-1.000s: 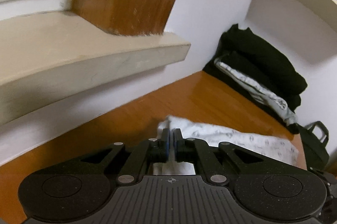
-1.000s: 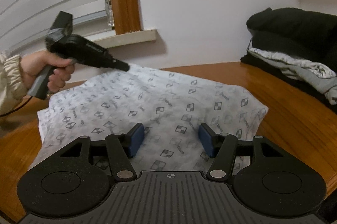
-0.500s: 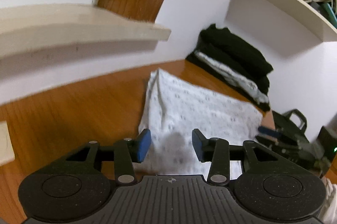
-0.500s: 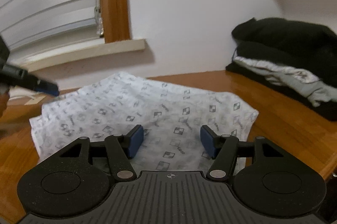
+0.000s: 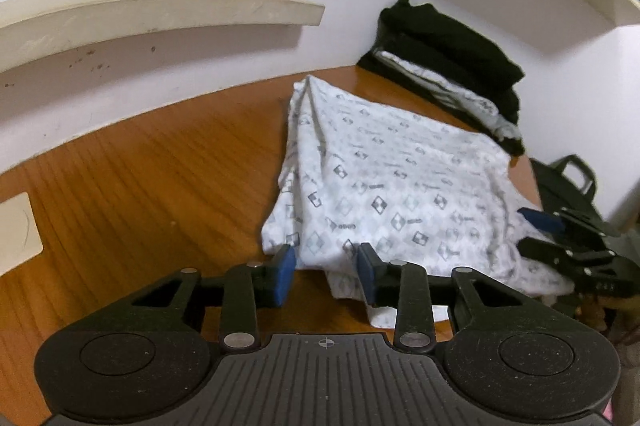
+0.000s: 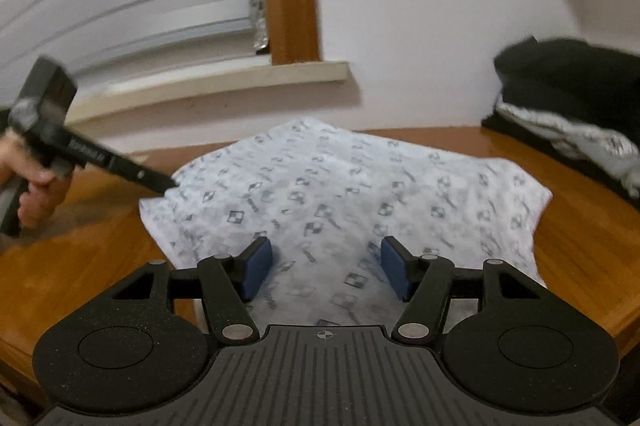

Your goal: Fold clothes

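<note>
Having let go and pulled back, the left hand-held gripper hangs empty, jaws closing, beside the patterned shirt.

A white cotton garment printed with grey diamond checks lies on the orange-brown wooden table; far right, a black-and-grey folded clothes pile.

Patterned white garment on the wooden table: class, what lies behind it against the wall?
Behind the patterned white garment sits a stack of folded clothes: black pieces with a grey-white one between. The stack's far side is hidden.
</note>
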The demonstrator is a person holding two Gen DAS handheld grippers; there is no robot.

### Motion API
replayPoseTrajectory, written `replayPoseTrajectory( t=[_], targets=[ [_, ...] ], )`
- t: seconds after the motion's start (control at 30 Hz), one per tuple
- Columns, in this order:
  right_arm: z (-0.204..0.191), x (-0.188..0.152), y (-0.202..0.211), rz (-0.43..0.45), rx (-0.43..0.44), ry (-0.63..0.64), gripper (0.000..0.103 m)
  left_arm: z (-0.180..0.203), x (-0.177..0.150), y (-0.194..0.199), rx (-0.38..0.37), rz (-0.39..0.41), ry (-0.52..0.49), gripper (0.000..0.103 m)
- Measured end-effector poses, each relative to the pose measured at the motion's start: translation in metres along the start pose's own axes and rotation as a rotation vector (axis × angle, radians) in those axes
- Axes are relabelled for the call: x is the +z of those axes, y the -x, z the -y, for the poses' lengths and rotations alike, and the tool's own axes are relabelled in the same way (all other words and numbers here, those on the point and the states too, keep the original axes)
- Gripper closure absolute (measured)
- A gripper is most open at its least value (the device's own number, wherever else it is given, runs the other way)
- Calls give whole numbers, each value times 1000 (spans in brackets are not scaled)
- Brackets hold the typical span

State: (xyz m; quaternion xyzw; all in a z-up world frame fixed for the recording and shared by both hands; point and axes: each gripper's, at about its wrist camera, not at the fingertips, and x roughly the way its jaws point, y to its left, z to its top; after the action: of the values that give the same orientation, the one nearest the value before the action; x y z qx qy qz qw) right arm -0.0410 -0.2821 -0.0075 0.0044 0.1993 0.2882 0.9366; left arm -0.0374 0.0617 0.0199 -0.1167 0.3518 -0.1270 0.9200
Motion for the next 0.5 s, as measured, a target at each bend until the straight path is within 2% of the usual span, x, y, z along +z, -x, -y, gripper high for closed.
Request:
replayPoseTrajectory(
  t=[0.07, 0.17, 0.2, 0.27, 0.37, 0.5],
  targets=[
    [13, 5, 7, 19, -12, -48, 37, -3, 7, 6, -1, 27, -5, 58],
    [38, 14, 8, 28, -123, -82, 34, -10, 28, 2, -2, 60, 1, 51],
    [49, 16, 5, 21, -153, -108, 34, -12, 36, -2, -18, 62, 8, 44],
    [73, 19, -6, -6, -172, -173, 34, -18, 55, -21, -44, 36, 23, 39],
    [98, 20, -25, -40, -186, -232, 34, -17, 75, -51, -84, -16, 15, 38],
    [120, 26, -45, -45, -129, -274, 33, -15, 89, -91, -116, -111, -5, 38]
  ],
)
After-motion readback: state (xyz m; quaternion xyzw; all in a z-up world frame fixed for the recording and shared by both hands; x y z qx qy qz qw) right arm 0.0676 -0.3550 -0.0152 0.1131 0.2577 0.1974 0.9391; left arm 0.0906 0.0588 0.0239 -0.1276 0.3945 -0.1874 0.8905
